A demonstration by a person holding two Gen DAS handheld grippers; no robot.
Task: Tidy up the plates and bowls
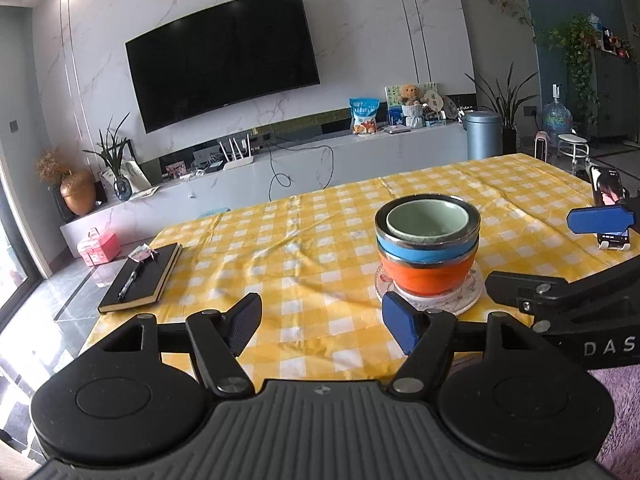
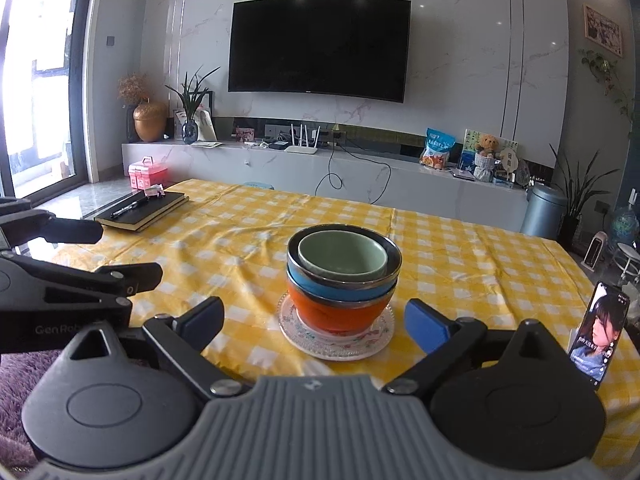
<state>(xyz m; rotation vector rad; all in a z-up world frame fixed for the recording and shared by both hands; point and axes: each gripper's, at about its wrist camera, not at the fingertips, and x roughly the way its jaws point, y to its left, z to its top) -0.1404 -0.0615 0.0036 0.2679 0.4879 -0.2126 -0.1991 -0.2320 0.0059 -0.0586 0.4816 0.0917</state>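
Observation:
A stack of bowls stands on a patterned plate (image 2: pixel 372 346) on the yellow checked tablecloth (image 2: pixel 224 236): an orange bowl (image 2: pixel 340 314) at the bottom, a blue bowl (image 2: pixel 320 286) in it, a pale green bowl (image 2: pixel 340 258) on top. In the left wrist view the same orange bowl (image 1: pixel 428 276), blue bowl (image 1: pixel 424 252), green bowl (image 1: pixel 426 220) and plate (image 1: pixel 468 300) sit right of centre. My left gripper (image 1: pixel 322 326) is open and empty, to the left of the stack. My right gripper (image 2: pixel 316 324) is open just in front of the plate, touching nothing.
A black notebook with a pen (image 2: pixel 140 208) lies at the table's far left corner. A phone on a stand (image 2: pixel 600 332) is at the right edge. Beyond the table are a TV (image 2: pixel 320 46), a low white cabinet (image 2: pixel 360 176) and a bin (image 2: pixel 544 210).

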